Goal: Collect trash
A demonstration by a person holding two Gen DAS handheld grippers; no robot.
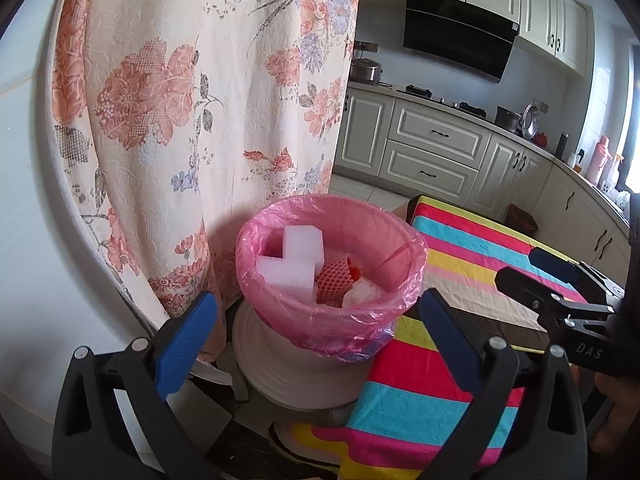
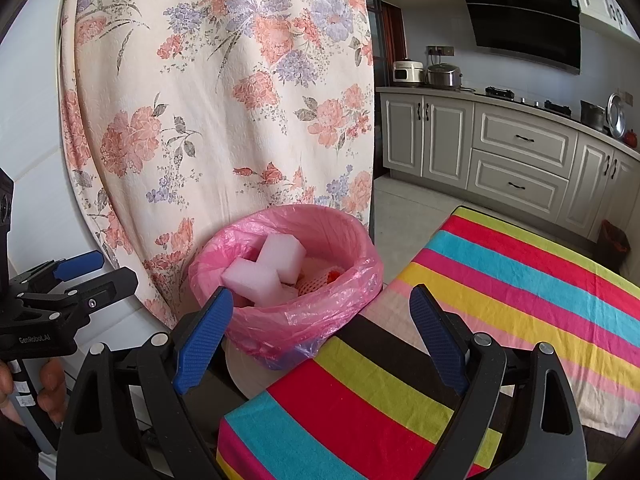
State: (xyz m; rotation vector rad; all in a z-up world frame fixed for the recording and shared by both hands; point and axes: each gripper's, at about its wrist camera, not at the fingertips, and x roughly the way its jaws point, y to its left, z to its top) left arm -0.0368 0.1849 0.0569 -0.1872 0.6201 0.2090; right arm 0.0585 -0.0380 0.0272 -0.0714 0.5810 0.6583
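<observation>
A white trash bin with a pink bag (image 1: 332, 312) stands beside the table corner; it also shows in the right wrist view (image 2: 320, 308). Inside lie white foam blocks (image 1: 294, 258) (image 2: 266, 270), an orange foam fruit net (image 1: 336, 280) and crumpled white paper (image 1: 362, 292). My left gripper (image 1: 320, 320) is open and empty, just in front of the bin. My right gripper (image 2: 320, 312) is open and empty, over the table corner next to the bin; it also shows at the right of the left wrist view (image 1: 520, 270).
A striped cloth (image 2: 480, 320) covers the table. A floral curtain (image 1: 200, 100) hangs right behind the bin. Kitchen cabinets (image 2: 520, 152) and a range hood stand far back. A small dark bin (image 2: 616, 240) stands by the cabinets.
</observation>
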